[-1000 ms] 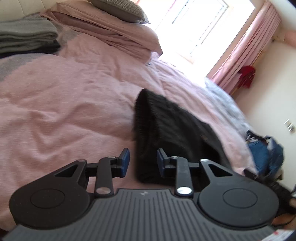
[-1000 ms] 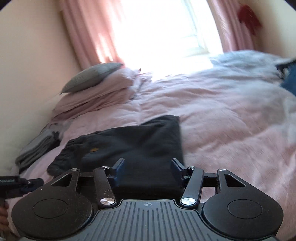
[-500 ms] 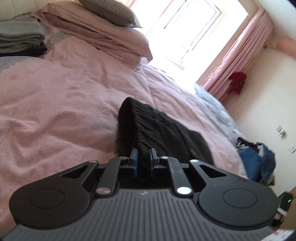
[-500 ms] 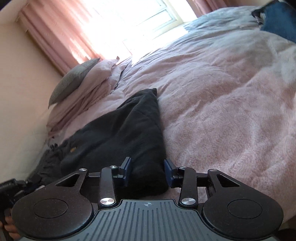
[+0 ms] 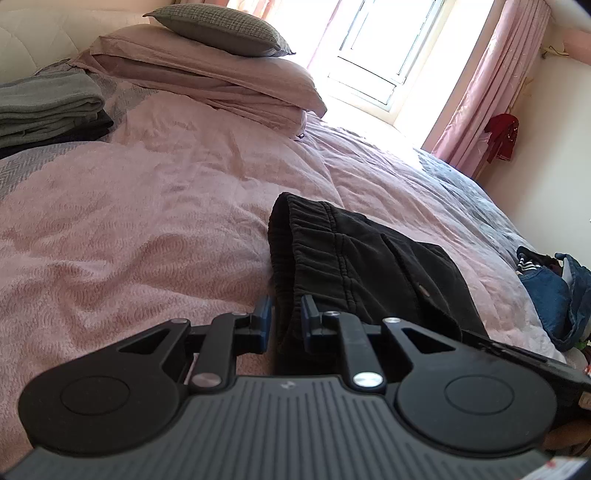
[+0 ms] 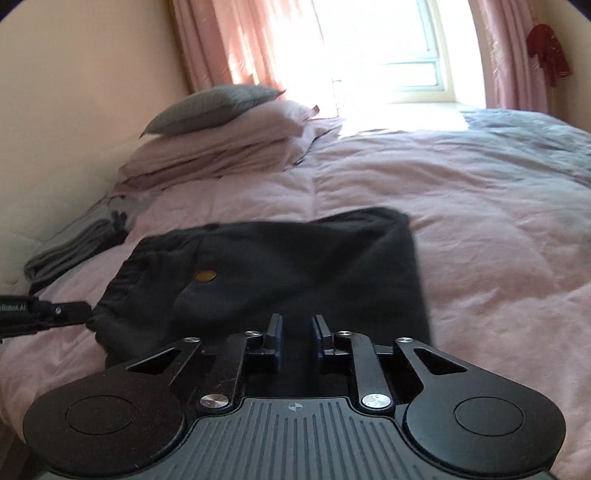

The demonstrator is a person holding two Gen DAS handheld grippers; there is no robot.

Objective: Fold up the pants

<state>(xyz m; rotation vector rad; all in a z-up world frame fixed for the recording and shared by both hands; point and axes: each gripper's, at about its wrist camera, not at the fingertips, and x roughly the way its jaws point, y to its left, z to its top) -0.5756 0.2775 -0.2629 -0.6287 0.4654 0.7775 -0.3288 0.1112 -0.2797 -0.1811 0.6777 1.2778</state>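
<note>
Black pants (image 5: 369,258) lie folded on the pink bedspread (image 5: 147,221), with the elastic waistband nearest in the left wrist view. My left gripper (image 5: 286,317) is shut on the near corner of that waistband. The right wrist view shows the pants (image 6: 295,258) spread flat, an orange patch on them. My right gripper (image 6: 297,332) is at their near edge, its jaws closing to a narrow gap with dark fabric pinched between the pads. The left gripper (image 6: 74,312) appears at the left edge of that view, at the waistband corner.
A grey pillow (image 5: 221,29) on pink pillows (image 5: 221,81) sits at the head of the bed. Folded grey clothes (image 5: 48,107) are stacked beside them. Blue jeans (image 5: 550,295) lie heaped off the bed's right side. Pink curtains (image 6: 229,44) frame a bright window.
The left jaws went from open beside the waistband to shut on it. The right gripper moved across the near edge of the pants while its jaws narrowed from wide to nearly shut on the fabric.
</note>
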